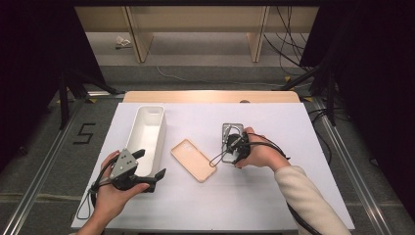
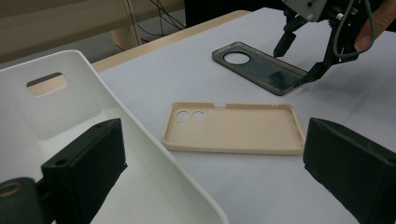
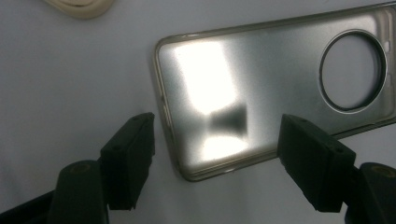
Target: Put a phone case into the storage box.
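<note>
A smoky translucent phone case [image 1: 232, 130] with a round camera hole lies flat on the white table, right of centre. My right gripper [image 1: 232, 147] points down over its near end. In the right gripper view the case [image 3: 261, 88] lies between the two pads, which stand apart from its edges, so that gripper [image 3: 219, 161] is open. A beige phone case [image 1: 193, 160] lies flat in the middle. My left gripper [image 1: 150, 163] is open and holds nothing beside the white bin [image 1: 149, 134], one jaw over the bin's wall.
The left gripper view has the bin [image 2: 56, 107] close on the left, the beige case [image 2: 233, 128] ahead, then the smoky case [image 2: 261, 70] under the right gripper [image 2: 299, 59]. Past the table's far edge stand wooden shelf legs and floor cables.
</note>
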